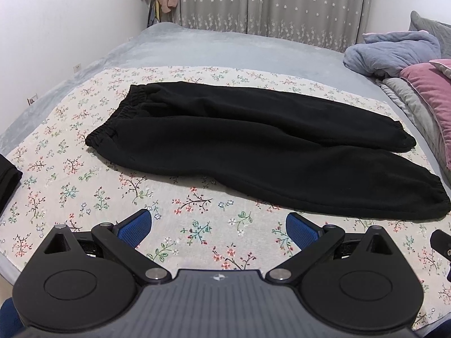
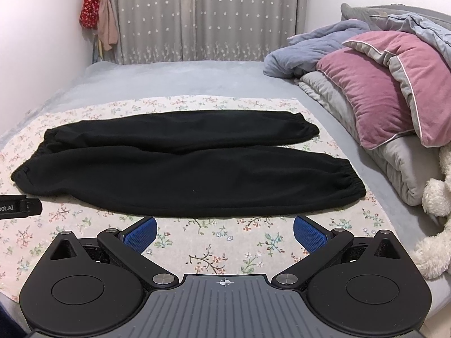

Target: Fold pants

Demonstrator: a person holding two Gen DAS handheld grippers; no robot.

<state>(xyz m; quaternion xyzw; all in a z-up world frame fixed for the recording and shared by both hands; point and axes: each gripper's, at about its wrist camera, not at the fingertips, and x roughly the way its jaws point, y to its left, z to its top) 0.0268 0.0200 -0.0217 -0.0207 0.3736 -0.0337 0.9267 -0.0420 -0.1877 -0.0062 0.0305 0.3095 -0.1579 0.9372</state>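
Left wrist view: black fleece pants (image 1: 253,152) lie flat on the floral cotton sheet (image 1: 84,197), waistband left, cuffs right. Left gripper (image 1: 218,232) hovers with fingers spread wide, empty; right gripper (image 2: 225,232) likewise. A dark folded cloth (image 1: 8,180) is cut off at the edge.

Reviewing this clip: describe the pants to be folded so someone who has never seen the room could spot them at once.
On the grey bed lies a floral cloth; the black pants are spread flat across it, waistband left, cuffs right toward the pink pillow. They are the only large black garment there, with two legs side by side ending in gathered elastic cuffs.
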